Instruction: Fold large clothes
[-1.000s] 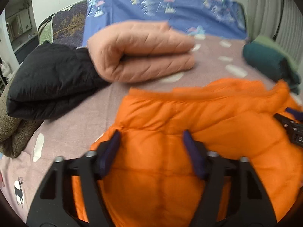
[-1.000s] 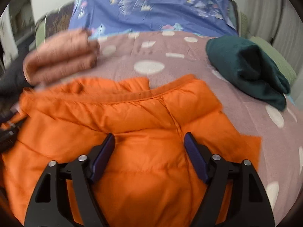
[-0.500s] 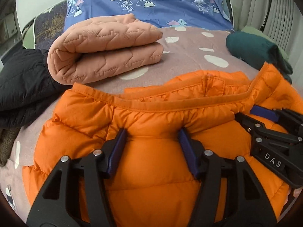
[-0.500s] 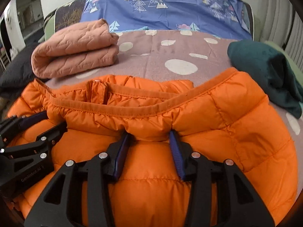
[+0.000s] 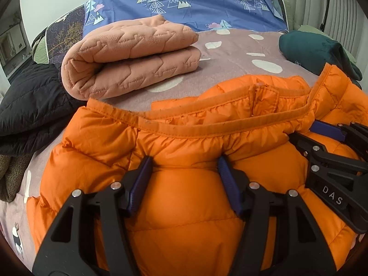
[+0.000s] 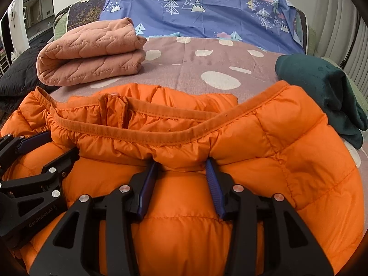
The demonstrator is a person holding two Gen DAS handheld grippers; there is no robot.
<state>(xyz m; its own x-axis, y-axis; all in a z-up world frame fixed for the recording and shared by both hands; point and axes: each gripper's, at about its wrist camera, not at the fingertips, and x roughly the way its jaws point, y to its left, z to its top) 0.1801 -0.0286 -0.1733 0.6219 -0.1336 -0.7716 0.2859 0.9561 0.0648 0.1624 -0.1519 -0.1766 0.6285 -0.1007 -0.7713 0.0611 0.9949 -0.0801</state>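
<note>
An orange puffer jacket (image 5: 184, 207) lies bunched on the bed, its hem band running across both views (image 6: 161, 133). My left gripper (image 5: 185, 161) pinches a thick fold of the jacket just below the hem band. My right gripper (image 6: 181, 163) pinches a fold of the same jacket the same way. Each gripper shows in the other's view, the right one (image 5: 326, 142) at the right edge and the left one (image 6: 46, 147) at the left edge. The two grippers sit side by side, close together.
A folded peach quilted blanket (image 5: 128, 62) lies behind the jacket. A black padded garment (image 5: 30, 105) sits at the left, a dark green garment (image 6: 322, 87) at the right. A blue tree-print cover (image 6: 202, 7) stands at the bed's head, over the mauve spotted sheet (image 6: 202, 66).
Both grippers have narrowed from wide open onto folds of the jacket. The jacket has bunched up and lifted toward the cameras, and the two grippers have come closer together.
</note>
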